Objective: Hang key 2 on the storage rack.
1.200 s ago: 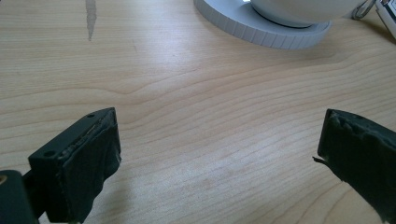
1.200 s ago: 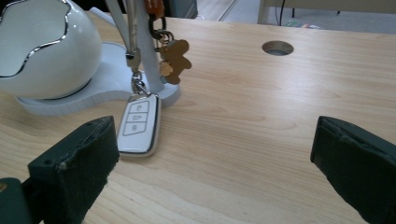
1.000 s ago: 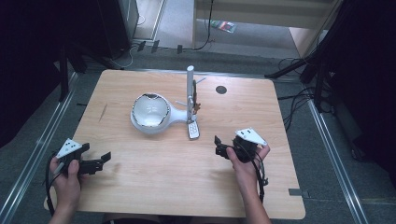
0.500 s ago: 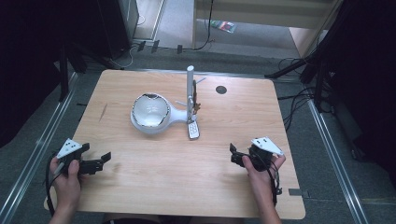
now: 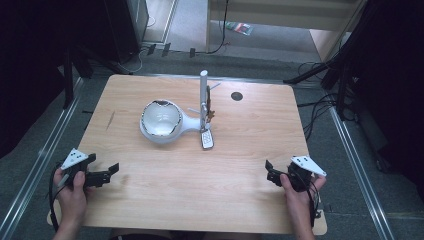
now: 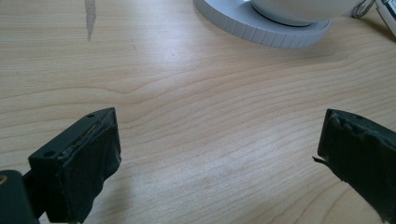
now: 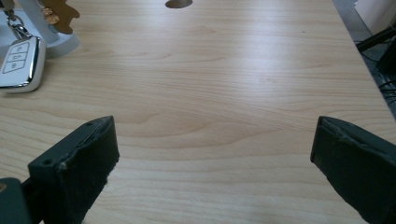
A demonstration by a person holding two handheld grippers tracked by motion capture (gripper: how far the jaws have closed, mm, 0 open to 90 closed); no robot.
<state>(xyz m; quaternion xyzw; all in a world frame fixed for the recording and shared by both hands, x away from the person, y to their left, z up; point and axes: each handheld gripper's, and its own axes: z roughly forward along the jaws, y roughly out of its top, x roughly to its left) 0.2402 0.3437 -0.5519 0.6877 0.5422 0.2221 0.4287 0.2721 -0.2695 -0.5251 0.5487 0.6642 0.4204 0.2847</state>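
Dark curtains and trailing cables ring a pale wooden table (image 5: pixel 150 200) standing on a grey floor. Near the middle of the table, toward the far side, stands a white plastic stand with a round bowl-shaped dish (image 5: pixel 161 121) and an upright white post (image 5: pixel 203 92). At the foot of that post, on its near side, lies a white and chrome car key fob (image 5: pixel 206 139), flat on the wood; its ring seems to run back to the post, where a small brown charm (image 5: pixel 210 113) hangs.

Both grippers sit well apart from the fob, at the near edge of the table. The left gripper (image 5: pixel 106 172) rests near the left corner, its jaws spread wide with nothing between them, looking across bare wood toward the ribbed base of the dish (image 6: pixel 261 29). The right gripper (image 5: pixel 270 170) rests near the right corner, equally released and empty; the fob (image 7: pixel 18 63) lies far off to its left.

Judging by this layout, the fob is set down by the stand and nothing is held, so either the placing is finished or any pick-up has not begun. What remains, if anything, would be reaching in toward the post.
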